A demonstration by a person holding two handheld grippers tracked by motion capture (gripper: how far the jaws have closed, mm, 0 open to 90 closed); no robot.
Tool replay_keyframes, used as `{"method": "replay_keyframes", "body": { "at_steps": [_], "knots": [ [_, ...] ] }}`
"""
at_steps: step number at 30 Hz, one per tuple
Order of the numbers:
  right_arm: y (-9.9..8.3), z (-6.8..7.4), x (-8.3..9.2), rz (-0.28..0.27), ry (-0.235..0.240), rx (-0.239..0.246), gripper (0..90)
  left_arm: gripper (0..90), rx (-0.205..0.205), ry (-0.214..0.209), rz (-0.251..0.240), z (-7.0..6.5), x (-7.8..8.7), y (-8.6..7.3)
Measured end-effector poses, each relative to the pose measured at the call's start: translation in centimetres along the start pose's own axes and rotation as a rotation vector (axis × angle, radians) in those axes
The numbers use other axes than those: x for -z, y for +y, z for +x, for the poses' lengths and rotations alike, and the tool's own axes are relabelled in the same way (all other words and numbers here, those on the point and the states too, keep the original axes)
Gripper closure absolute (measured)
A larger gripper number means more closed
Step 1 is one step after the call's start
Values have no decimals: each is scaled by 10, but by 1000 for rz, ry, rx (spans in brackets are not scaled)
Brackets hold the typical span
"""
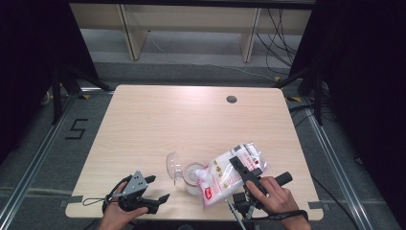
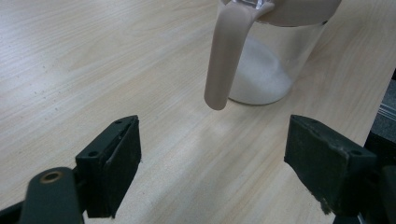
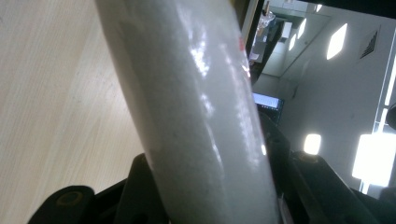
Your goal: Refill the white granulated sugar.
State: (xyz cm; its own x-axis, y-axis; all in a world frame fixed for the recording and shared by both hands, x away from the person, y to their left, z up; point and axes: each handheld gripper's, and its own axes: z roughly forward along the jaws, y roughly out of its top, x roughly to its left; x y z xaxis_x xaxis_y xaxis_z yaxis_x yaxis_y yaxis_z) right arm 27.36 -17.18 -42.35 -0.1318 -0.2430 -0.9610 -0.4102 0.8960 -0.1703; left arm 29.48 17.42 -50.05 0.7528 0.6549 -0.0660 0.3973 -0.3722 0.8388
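Near the table's (image 1: 158, 124) front edge, right gripper (image 1: 245, 168) clamps a clear bag of white granules (image 1: 229, 173), tilted mouth-down over a clear jar (image 1: 194, 177) with its lid (image 1: 173, 165) flipped open. Left gripper (image 1: 155, 189) rests front-left, jaws spread, empty, facing jar handle (image 2: 226, 56).

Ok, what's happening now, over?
Right gripper shut on bag, tipped over jar. Left gripper open, empty. Nothing in the way.

High view above table (image 1: 191, 124), looking forward-down, tool views close, left sharing the jar (image 2: 275, 60)
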Motion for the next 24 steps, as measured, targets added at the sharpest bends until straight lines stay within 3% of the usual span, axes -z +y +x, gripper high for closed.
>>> {"method": "replay_keyframes", "body": {
  "at_steps": [1,2,3,5,8,9,10,13,15,17,18,20,21,22,24],
  "knots": [
    [0,-2,-1,-10,-1,25,640,182,16,-9,-13,-1,-1,0],
    [0,2,0,12,18,-18,642,182,9,-8,-15,-1,-2,0],
    [0,0,-1,-4,15,12,644,182,8,-9,-9,-1,-2,0],
    [0,3,-2,-12,12,-14,647,182,18,-12,-4,-1,-3,0],
    [0,2,-3,-18,13,-2,648,182,27,-19,-13,-1,-4,0],
    [-1,4,-2,-8,19,-33,648,182,14,-20,-4,-1,-3,0],
    [-2,2,-4,-36,-6,16,651,182,17,-22,-6,-1,-3,0],
    [-2,4,-2,-7,26,-12,652,183,14,-15,-12,-1,-3,1],
    [-1,1,-3,-23,12,26,654,183,21,-12,-15,0,-2,0],
    [-1,1,-2,-19,12,29,655,183,25,-5,-17,1,-1,0],
    [-2,1,-2,-18,12,33,656,183,7,4,-5,3,0,0],
    [-2,7,-1,11,27,-44,656,184,23,-3,-21,1,-1,0],
    [-3,7,-1,11,28,-41,657,185,11,-3,-20,1,-1,0],
    [-3,4,-3,-15,20,-2,657,185,-9,-1,-15,1,0,1],
    [-3,4,-3,-14,21,1,658,188,-14,-4,-13,1,0,1]
  ]
}}
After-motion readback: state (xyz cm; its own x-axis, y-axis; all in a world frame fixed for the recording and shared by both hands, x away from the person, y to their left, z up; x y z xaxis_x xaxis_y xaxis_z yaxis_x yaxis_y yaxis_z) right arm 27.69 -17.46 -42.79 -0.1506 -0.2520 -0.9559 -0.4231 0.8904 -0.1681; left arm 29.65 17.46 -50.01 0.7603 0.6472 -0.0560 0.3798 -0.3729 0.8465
